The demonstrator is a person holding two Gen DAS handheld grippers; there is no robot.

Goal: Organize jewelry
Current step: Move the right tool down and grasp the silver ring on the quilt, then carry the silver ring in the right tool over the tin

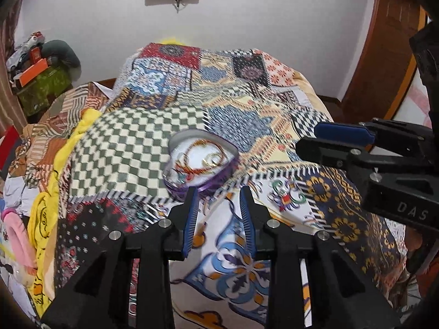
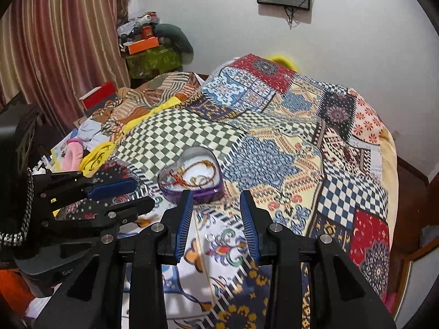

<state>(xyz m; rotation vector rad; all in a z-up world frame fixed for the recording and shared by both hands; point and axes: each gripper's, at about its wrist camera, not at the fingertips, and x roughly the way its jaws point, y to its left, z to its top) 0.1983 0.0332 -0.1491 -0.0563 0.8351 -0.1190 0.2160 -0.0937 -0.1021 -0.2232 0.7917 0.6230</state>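
Observation:
A clear heart-shaped box with a purple base (image 1: 201,161) sits on the patchwork bedspread (image 1: 153,137). It holds tangled chains and a reddish beaded strand (image 1: 203,159) on a white lining. It also shows in the right wrist view (image 2: 192,176). My left gripper (image 1: 218,194) is open and empty, just short of the box's near edge. My right gripper (image 2: 215,197) is open and empty, just short of the box and a little to its right. A small clear ring (image 2: 210,236) lies on the cloth between the right fingers.
The right gripper's body (image 1: 384,159) reaches in from the right of the left wrist view; the left gripper's body (image 2: 90,200) from the left of the right wrist view. Clothes and a pink item (image 2: 72,153) are piled at the bed's left. Boxes (image 2: 148,52) stand by the curtain.

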